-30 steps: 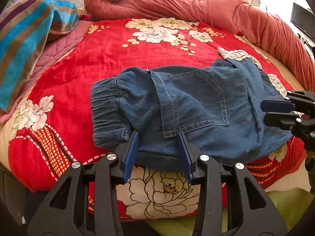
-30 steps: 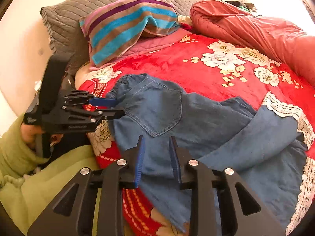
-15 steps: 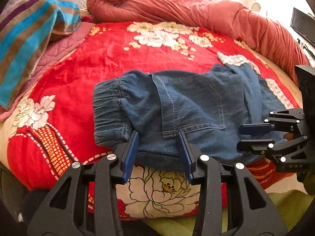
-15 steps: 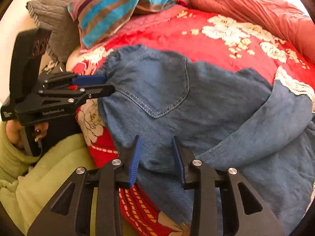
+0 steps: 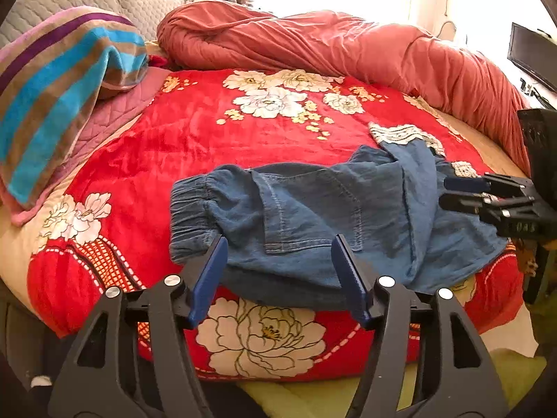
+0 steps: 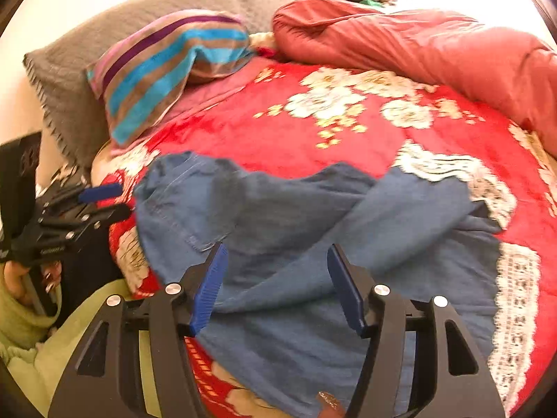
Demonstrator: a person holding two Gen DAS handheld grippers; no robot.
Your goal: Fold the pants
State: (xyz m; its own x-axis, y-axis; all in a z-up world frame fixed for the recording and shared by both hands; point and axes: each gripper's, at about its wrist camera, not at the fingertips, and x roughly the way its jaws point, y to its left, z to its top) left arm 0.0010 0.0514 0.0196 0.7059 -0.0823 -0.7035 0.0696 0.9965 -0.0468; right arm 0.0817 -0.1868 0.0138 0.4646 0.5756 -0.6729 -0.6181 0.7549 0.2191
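Both my grippers, left (image 5: pixel 278 271) and right (image 6: pixel 276 278), have just been opening and now stand released, nothing pinched between the pads. The pants (image 5: pixel 330 216) lie rumpled at the near edge of the red blanket (image 5: pixel 195 139). I judge each regrip should catch both denim layers before lifting, or the fold slips.

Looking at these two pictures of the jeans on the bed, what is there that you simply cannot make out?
- Right wrist view: the pants and floral blanket are smeared by motion blur, so the pocket stitching is unreadable.
- Left wrist view: the near edge of the pants dips behind the left claw, so how many layers lie there is unclear.
- Left wrist view: the right claw is partly cut off by the picture's right edge.
- Both views: the window area is washed out by glare.
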